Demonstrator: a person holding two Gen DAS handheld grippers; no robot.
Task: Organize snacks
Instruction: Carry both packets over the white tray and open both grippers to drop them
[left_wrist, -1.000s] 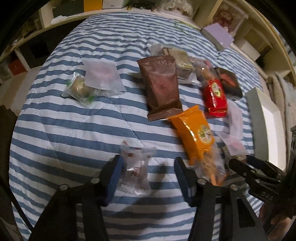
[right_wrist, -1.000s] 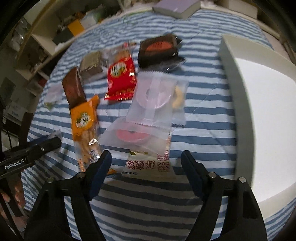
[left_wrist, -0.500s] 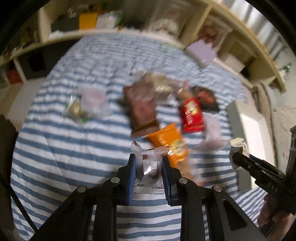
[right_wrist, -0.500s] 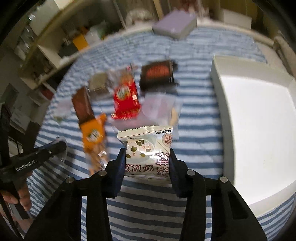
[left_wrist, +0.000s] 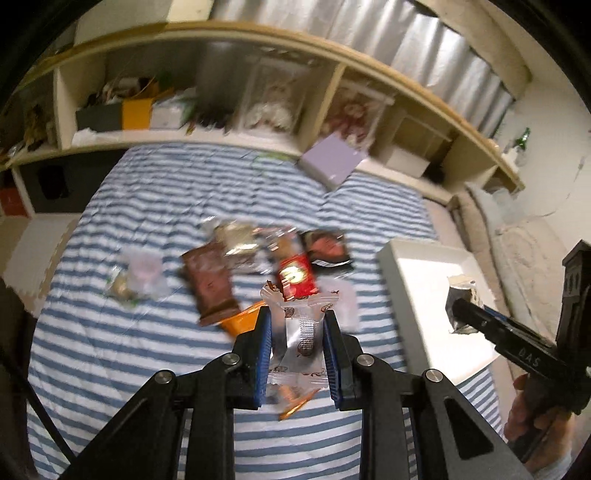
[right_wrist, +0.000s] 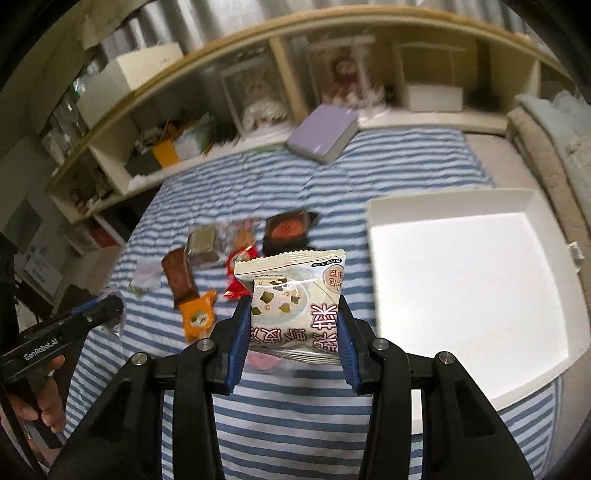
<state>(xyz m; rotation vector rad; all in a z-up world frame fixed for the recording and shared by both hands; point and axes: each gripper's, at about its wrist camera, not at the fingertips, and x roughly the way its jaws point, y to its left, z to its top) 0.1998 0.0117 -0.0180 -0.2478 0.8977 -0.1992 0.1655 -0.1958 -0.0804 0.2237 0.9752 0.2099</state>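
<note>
At the lower centre of the right wrist view, a pale snack packet printed with red characters is pinched by its sides in the right claw, clear of the bed. The left claw is pressed onto a small clear-wrapped candy at the lower centre of its own view, likewise lifted off the cover. Both claws, then, are carrying one snack each.

The white tray lies open at the right of the right wrist view, on the striped bedcover, and its floor looks bare: nothing appears to have been put into it so far. I judge the task to be at its very start, with these two items the first on their way.

Left to do is most of the pile. In the middle of the left wrist view a brown bar, a red packet, a dark packet with a red picture, an orange packet partly hidden behind the claw, and a silvery wrapped square lie close together. Further to the left of that frame sit a translucent pink packet and a green-wrapped round sweet, touching each other. Motion blur hides finer detail.

A lilac box rests at the bed's far edge near the shelf, in the upper middle.
</note>
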